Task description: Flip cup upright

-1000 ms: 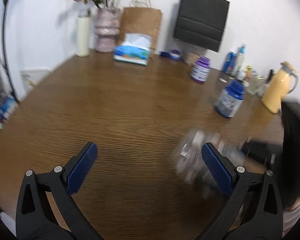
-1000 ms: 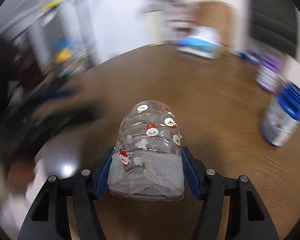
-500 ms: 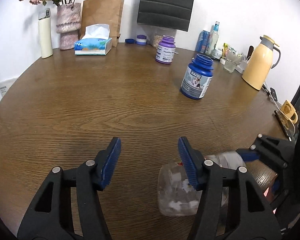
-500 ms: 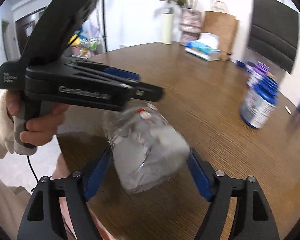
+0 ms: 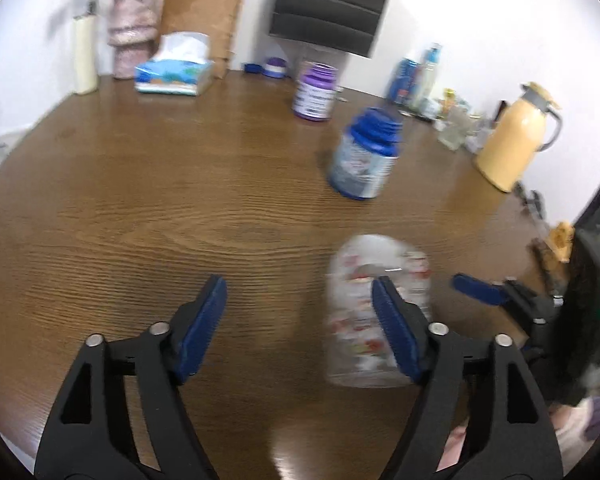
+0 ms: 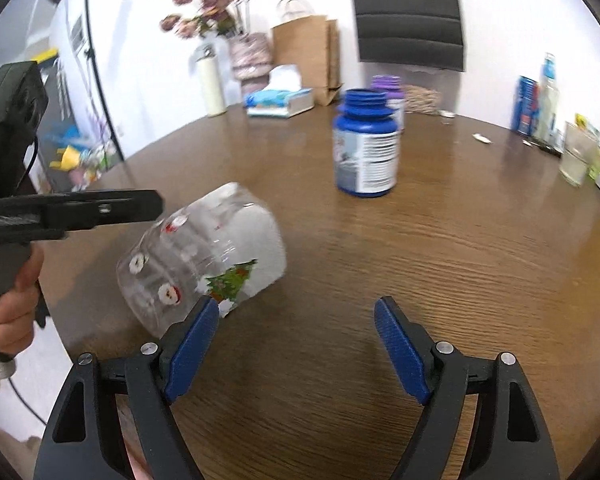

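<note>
A clear plastic cup [image 6: 204,256] with Santa and tree prints and white paper inside is tilted on the brown table [image 6: 440,264], near its front edge. It is blurred in the left wrist view [image 5: 376,308], partly behind my left gripper's right finger. My right gripper [image 6: 296,344] is open and empty; its left finger [image 6: 192,344] is just in front of the cup. My left gripper [image 5: 300,320] is open and empty, with the cup outside its jaws to the right. The left gripper's side [image 6: 72,212] shows above the cup.
A blue-lidded jar [image 6: 366,148] stands mid-table, a purple jar [image 5: 315,92] behind it. A tissue box [image 5: 174,72], vase with flowers [image 5: 134,32], paper bags, a yellow thermos [image 5: 518,140] and several bottles line the far edge. The table's rim is close on the left [image 6: 80,344].
My right gripper has opened and let go of the cup, which now rests tilted on the table. The right gripper has shifted right of it. The left gripper has drawn back a little.
</note>
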Action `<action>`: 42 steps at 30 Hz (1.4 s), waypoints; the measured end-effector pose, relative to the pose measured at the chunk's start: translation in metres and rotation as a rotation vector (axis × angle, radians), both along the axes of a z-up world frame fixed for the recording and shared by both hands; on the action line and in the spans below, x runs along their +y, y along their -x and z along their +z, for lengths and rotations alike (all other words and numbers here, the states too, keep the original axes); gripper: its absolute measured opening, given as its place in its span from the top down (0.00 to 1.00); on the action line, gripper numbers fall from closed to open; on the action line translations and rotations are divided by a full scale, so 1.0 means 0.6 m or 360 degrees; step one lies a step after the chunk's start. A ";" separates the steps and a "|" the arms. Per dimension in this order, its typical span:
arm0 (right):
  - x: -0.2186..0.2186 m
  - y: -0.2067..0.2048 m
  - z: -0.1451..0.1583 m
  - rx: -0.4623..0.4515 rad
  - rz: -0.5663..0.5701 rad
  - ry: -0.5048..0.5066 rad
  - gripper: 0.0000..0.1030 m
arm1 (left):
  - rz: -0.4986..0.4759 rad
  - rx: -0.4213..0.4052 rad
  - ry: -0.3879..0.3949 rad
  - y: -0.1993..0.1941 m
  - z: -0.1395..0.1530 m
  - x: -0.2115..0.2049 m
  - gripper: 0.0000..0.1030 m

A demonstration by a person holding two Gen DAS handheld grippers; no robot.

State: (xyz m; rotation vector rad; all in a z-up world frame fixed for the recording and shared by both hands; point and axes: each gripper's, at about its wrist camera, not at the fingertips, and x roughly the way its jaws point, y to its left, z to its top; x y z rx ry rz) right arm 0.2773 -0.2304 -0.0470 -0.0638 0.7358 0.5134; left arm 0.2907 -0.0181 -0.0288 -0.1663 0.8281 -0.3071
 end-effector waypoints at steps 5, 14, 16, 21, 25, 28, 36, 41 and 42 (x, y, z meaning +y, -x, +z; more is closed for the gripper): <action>-0.038 0.007 0.004 -0.0007 -0.0119 -0.0029 0.17 | -0.0242 0.0143 -0.0209 -0.020 0.003 -0.090 0.26; -0.101 0.043 0.004 0.0006 -0.0234 -0.0121 0.17 | -0.0298 0.0316 -0.0376 -0.048 -0.035 -0.129 0.44; -0.104 0.040 0.004 0.0013 -0.0240 -0.0134 0.17 | -0.0278 0.0242 -0.0356 -0.039 -0.022 -0.126 0.44; -0.095 0.023 0.043 -0.0046 -0.0173 -0.0211 0.17 | -0.0213 -0.0009 -0.0295 -0.026 0.032 -0.103 0.44; -0.092 -0.020 0.128 -0.0088 0.0013 -0.0509 0.14 | -0.0012 -0.0390 -0.0307 -0.013 0.105 -0.073 0.44; -0.075 -0.067 0.192 -0.0071 0.0220 -0.0762 0.05 | 0.0083 -0.0624 -0.0336 -0.011 0.159 -0.060 0.44; 0.031 -0.202 0.264 0.0177 0.0549 -0.1091 0.05 | -0.0064 -0.1023 -0.0231 -0.043 0.221 -0.038 0.44; 0.084 -0.271 0.261 0.0289 0.0723 -0.1160 0.24 | -0.0053 -0.1037 -0.0079 -0.085 0.211 -0.001 0.44; 0.098 -0.286 0.256 0.0335 0.0755 -0.1156 0.36 | -0.0065 -0.1043 -0.0037 -0.087 0.208 0.002 0.44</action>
